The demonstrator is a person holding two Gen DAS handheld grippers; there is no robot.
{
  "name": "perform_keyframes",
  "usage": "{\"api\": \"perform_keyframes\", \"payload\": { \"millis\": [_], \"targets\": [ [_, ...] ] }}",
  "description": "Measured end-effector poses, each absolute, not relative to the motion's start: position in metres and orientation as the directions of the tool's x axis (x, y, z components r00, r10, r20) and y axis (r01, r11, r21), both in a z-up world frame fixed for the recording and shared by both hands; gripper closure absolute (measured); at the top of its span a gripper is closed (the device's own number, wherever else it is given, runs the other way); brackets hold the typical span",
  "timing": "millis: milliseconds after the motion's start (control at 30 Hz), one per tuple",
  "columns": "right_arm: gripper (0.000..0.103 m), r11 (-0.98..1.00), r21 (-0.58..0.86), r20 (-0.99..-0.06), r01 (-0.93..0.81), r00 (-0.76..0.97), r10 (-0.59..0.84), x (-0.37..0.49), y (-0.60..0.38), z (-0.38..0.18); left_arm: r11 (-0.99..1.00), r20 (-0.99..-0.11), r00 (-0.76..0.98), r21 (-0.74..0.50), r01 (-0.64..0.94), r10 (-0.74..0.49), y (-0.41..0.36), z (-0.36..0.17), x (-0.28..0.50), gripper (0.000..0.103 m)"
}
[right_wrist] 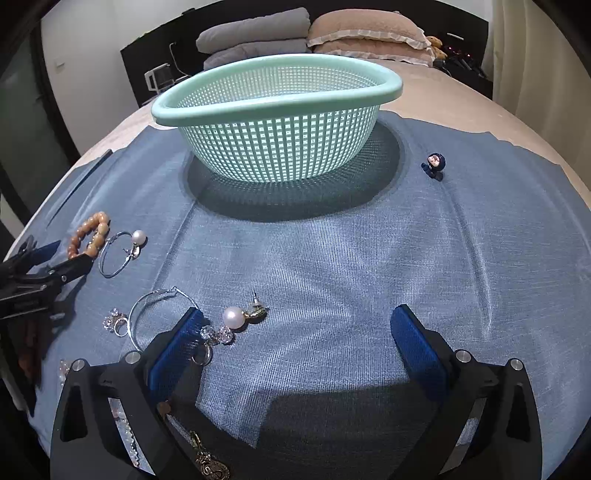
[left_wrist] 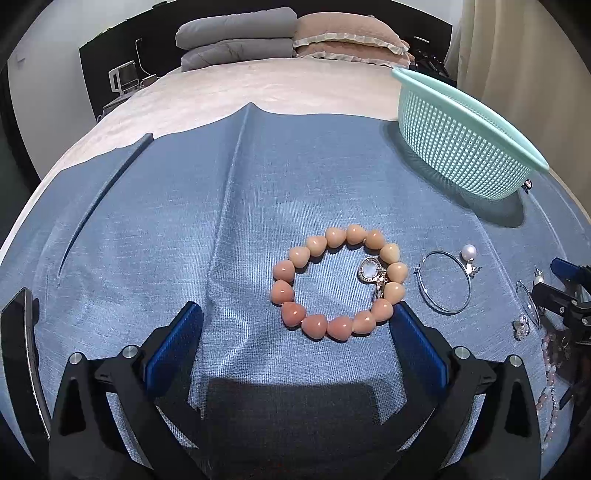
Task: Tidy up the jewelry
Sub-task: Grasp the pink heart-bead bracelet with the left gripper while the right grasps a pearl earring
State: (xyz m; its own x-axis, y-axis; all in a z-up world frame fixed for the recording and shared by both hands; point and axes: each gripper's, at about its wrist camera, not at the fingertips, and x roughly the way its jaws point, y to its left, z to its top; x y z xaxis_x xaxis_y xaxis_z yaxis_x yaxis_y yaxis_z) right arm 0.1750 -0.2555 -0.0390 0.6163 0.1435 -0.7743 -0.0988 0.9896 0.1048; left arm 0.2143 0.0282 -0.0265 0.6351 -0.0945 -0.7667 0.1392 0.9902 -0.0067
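Observation:
A peach bead bracelet (left_wrist: 340,284) with a round charm (left_wrist: 371,271) lies on the blue cloth (left_wrist: 184,221). My left gripper (left_wrist: 297,315) is open; its right finger touches the bracelet's near right beads. A hoop earring with a pearl (left_wrist: 445,282) lies to the right. In the right wrist view a mint mesh basket (right_wrist: 277,110) stands ahead, with nothing visible inside it. My right gripper (right_wrist: 298,319) is open over bare cloth. A pearl stud earring (right_wrist: 233,317), a second hoop (right_wrist: 155,314) and crystal pieces (right_wrist: 116,321) lie by its left finger.
A small blue figurine (right_wrist: 434,166) stands right of the basket. A gold pendant (right_wrist: 210,465) lies under the right gripper, and a pink bead strand (left_wrist: 550,369) lies at the cloth's right. The cloth covers a bed with pillows (left_wrist: 295,33) at the far end.

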Motion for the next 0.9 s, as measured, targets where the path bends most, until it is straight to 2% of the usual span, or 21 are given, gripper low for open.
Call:
{"api": "perform_keyframes", "payload": {
  "millis": [100, 167, 233, 267, 300, 433, 533, 600, 667, 700, 767, 900],
  "targets": [
    [0.008, 0.978, 0.191, -0.743, -0.079, 0.640, 0.196, 0.171, -0.265, -0.030, 0.989, -0.752, 0.649, -0.019, 0.145, -0.110, 0.029, -0.020, 0.211, 0.006],
    [0.008, 0.974, 0.217, -0.730, -0.072, 0.650, 0.211, 0.173, -0.269, -0.025, 0.988, -0.741, 0.660, -0.029, 0.151, -0.123, 0.029, -0.016, 0.211, 0.011],
    [0.017, 0.973, 0.219, -0.720, -0.079, 0.660, 0.216, 0.173, -0.269, -0.020, 0.985, -0.734, 0.666, -0.025, 0.169, -0.133, 0.027, -0.013, 0.211, 0.013],
    [0.036, 0.974, 0.211, -0.728, -0.083, 0.652, 0.213, 0.174, -0.267, -0.021, 0.983, -0.733, 0.665, -0.020, 0.185, -0.140, 0.025, -0.012, 0.211, 0.013],
    [0.044, 0.974, 0.207, -0.740, -0.087, 0.638, 0.214, 0.174, -0.267, -0.023, 0.980, -0.729, 0.669, -0.013, 0.198, -0.144, 0.024, -0.011, 0.211, 0.013],
    [0.043, 0.975, 0.195, -0.749, -0.108, 0.625, 0.219, 0.169, -0.264, -0.025, 0.972, -0.706, 0.690, 0.010, 0.233, -0.158, 0.022, -0.006, 0.209, 0.013],
    [0.050, 0.977, 0.165, -0.743, -0.136, 0.634, 0.214, 0.167, -0.256, -0.024, 0.957, -0.672, 0.729, 0.105, 0.271, -0.133, 0.009, -0.001, 0.201, 0.021],
    [0.057, 0.978, 0.138, -0.756, -0.155, 0.622, 0.205, 0.170, -0.248, -0.027, 0.936, -0.653, 0.750, 0.188, 0.297, -0.107, -0.002, -0.002, 0.195, 0.021],
    [0.060, 0.981, 0.103, -0.759, -0.163, 0.625, 0.184, 0.168, -0.243, -0.028, 0.926, -0.680, 0.725, 0.200, 0.322, -0.105, -0.007, -0.008, 0.199, 0.021],
    [0.069, 0.980, 0.098, -0.760, -0.171, 0.623, 0.185, 0.169, -0.242, -0.028, 0.926, -0.691, 0.718, 0.209, 0.315, -0.089, -0.008, -0.012, 0.203, 0.021],
    [0.080, 0.980, 0.094, -0.764, -0.177, 0.619, 0.185, 0.169, -0.240, -0.028, 0.930, -0.709, 0.700, 0.192, 0.313, -0.090, -0.004, -0.018, 0.208, 0.021],
    [0.082, 0.980, 0.074, -0.762, -0.185, 0.624, 0.175, 0.169, -0.237, -0.028, 0.939, -0.722, 0.679, 0.128, 0.318, -0.131, 0.005, -0.020, 0.212, 0.023]
  ]
}}
